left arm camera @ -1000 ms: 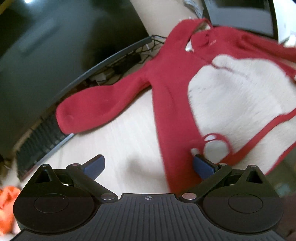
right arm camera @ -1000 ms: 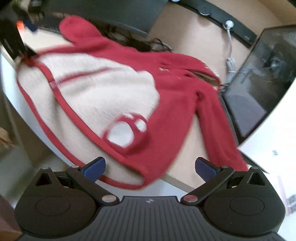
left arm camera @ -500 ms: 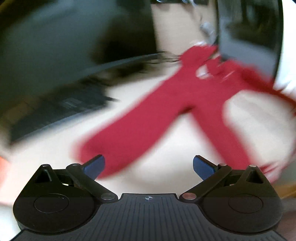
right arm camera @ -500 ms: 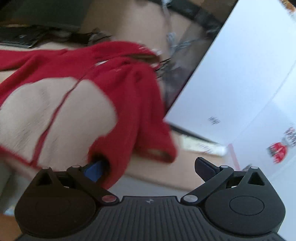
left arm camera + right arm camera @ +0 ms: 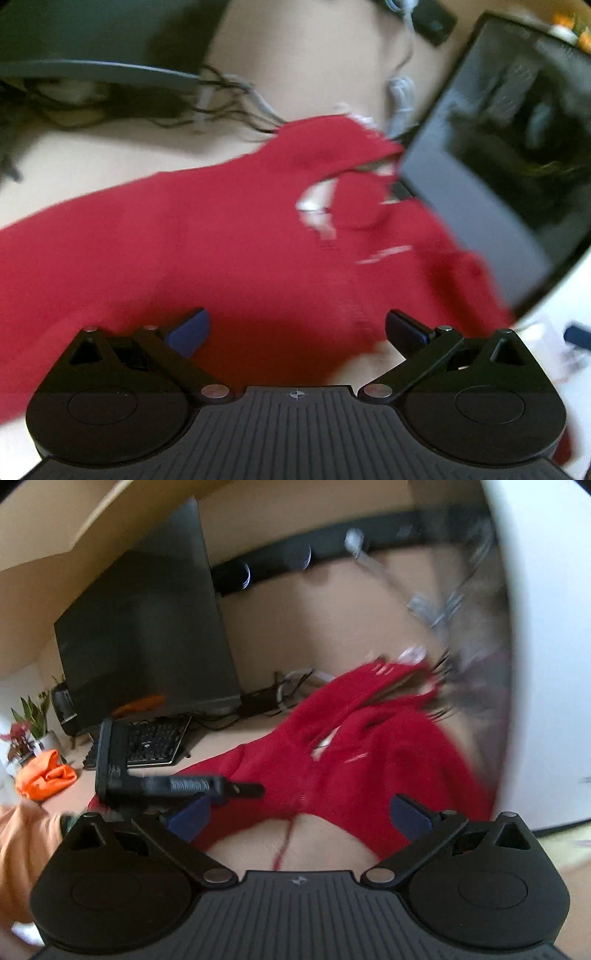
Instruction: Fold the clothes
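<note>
A red fleece jacket [image 5: 229,243] with a cream lining lies spread on the beige desk, its collar [image 5: 332,147] toward the back. My left gripper [image 5: 297,328] hovers open just over the red body, with nothing pinched. In the right wrist view the same jacket [image 5: 380,749] fills the middle and its cream inside [image 5: 314,845] shows near the camera. My right gripper [image 5: 299,812] is open above that hem area, holding nothing. A black hand-held device [image 5: 166,784], apparently the other gripper, reaches in from the left over the jacket. Both views are motion-blurred.
A dark monitor [image 5: 509,158] stands close at the jacket's right, and another monitor [image 5: 147,635] and a keyboard [image 5: 155,742] are at the left. Cables [image 5: 221,96] trail behind the collar. An orange cloth [image 5: 44,775], potted plants [image 5: 29,720] and a white panel [image 5: 546,664] are around.
Both cameras swung fast. The left gripper went from the hem and left sleeve to over the jacket's upper body. The right one turned from the right sleeve toward the middle. Both stayed open.
</note>
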The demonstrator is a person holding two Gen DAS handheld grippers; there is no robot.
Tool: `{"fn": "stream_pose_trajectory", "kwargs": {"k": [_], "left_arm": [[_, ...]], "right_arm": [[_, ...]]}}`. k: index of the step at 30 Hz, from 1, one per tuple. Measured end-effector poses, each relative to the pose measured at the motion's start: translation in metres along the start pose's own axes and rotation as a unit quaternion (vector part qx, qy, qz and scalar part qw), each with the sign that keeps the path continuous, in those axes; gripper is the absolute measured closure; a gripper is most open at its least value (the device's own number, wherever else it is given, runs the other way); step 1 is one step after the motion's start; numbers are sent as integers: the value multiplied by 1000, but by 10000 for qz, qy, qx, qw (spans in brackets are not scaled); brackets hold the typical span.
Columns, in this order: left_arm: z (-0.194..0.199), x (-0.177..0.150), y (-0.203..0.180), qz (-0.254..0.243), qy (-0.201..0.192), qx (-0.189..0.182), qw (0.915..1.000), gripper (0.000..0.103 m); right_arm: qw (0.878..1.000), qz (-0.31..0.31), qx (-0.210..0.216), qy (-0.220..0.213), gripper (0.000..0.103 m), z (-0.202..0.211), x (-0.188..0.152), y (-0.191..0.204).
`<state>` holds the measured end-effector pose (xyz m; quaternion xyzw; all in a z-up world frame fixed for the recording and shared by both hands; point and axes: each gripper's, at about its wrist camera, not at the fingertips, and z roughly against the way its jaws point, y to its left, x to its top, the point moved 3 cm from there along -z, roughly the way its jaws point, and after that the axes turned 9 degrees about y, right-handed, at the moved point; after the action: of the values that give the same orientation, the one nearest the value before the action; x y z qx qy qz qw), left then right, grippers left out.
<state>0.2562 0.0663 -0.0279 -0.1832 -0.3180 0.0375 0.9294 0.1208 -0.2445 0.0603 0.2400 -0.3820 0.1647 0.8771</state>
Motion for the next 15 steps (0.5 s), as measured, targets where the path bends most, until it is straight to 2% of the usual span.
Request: {"fn": "stream_pose_trajectory", "kwargs": {"k": [2,4,8,11,13,15], "left_arm": [[4,-5,9,-155,-112,173,9997,0],[11,-7,21,-247,-151,335,9990,0],[33,-15,58,-229,-243,615,9975,0],[53,-19,89,-123,-336,795,9962,0],[65,-20,109,-70,-393,889,9952,0],[70,-20,118,-124,-394,836,9956,0]], "right_arm": [[9992,-259,43,312,0,-49,2,-3],[9961,-584,391,540,0,-77,-4,4],[9816,-1225,1080,989,0,-132,-15,18],[9752,-1275,1372,1179,0,-153,-9,48],[9734,-1253,1393,1318,0,-166,-5,70],[9757,-1052,1114,1563,0,-173,-2,90]]}}
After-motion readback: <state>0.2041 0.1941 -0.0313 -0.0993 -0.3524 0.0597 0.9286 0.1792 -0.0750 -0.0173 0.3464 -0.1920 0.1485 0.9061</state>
